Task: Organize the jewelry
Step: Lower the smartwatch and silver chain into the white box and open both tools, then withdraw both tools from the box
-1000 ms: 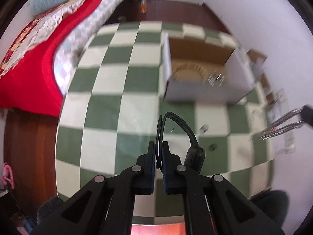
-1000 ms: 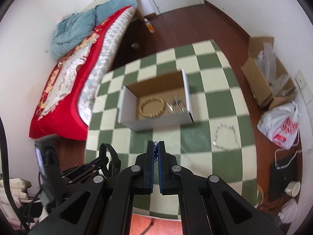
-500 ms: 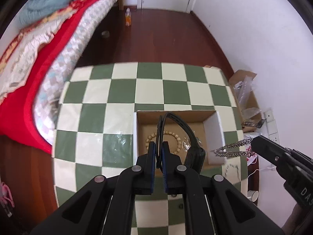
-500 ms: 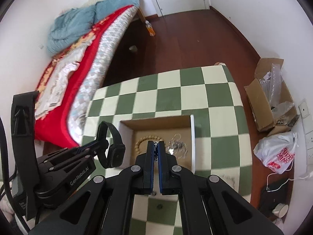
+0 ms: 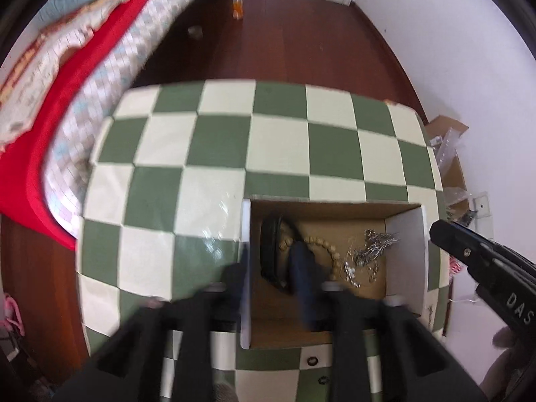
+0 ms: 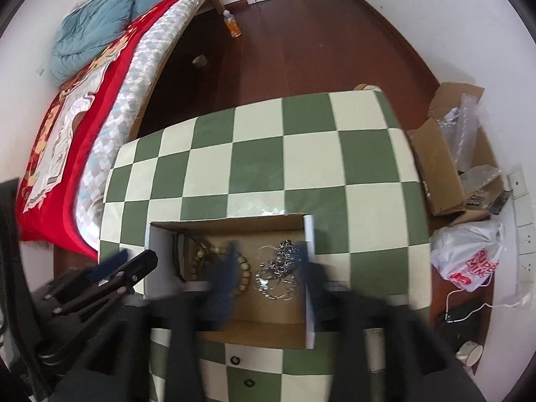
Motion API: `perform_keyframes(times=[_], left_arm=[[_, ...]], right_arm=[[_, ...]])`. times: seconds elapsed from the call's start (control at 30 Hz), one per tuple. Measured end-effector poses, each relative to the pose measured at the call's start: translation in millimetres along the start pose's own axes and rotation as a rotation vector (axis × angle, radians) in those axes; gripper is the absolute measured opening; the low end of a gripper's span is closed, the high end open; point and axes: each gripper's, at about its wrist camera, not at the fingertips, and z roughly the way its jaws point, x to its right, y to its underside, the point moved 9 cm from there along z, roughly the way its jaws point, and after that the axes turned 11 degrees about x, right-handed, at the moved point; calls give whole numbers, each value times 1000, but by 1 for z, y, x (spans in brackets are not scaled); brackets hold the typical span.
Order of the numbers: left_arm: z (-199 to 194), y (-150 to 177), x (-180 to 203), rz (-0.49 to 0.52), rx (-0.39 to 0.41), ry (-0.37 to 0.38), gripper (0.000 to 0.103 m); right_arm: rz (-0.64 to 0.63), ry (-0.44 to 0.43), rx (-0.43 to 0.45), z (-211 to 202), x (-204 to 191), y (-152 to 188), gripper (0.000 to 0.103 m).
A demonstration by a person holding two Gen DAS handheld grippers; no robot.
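A: Since both grippers hang over the cardboard box point(image 5: 335, 206), this reads as a double drop-off — left gripper point(image 5: 269, 276) has its jaws spread wide, straddling the box's left wall, nothing between them.

B: And the watch?

A: Black watch point(image 5: 269, 251) lies inside the box at the left end, against that wall, partly over the wooden bead bracelet point(image 5: 326, 246). Left side of the box fits the left hand's reach, I'd guess.

B: Right side?

A: Right gripper point(image 6: 264, 276) also wide open, blurred, one finger outside the right wall. Silver chain point(image 6: 279, 268) sits heaped in the right part of the box, just beside the beads point(image 6: 243, 266).

B: Versus half a second ago?

A: Then both sets of jaws were narrow — left pinching the watch strap, right closed with the chain dangling over the box. Now both items are down and both grippers empty. A second back the chain's mate, another silver loop, lay on the checkered table point(image 6: 254, 167); no such loop shows on the tabletop now.

B: Task status?

A: Looks about done — no jewelry visible outside the box.
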Motion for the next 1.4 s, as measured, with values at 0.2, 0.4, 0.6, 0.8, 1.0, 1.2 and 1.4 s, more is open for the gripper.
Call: perform_keyframes(times=[0.2,0.4,0.6,0.8,1.0,1.2,1.4], left_arm=[[-27,-18,-12,13,98,-62,96],[-51,-12,-34,6,192,-146,102],[-61,18,-49,-10,216,-197,102],[-78,44,-49,17,236,-211,102],[-110,60,-47,36,285,-209,102],[-150,74,-45,37,339,-196,102],[-192,83,-39,51,416,-194,102]], right_arm=[[-46,116,12,-22,17,11,95],[-100,192,-7,-28,23,52,103],[-99,203,16,-36,21,80,103],[-108,217,84,-63,15,91,103],[-124,213,165,-102,5,101,103],[-145,214,258,-148,-7,106,103],[-141,179,320,-189,-19,115,103]])
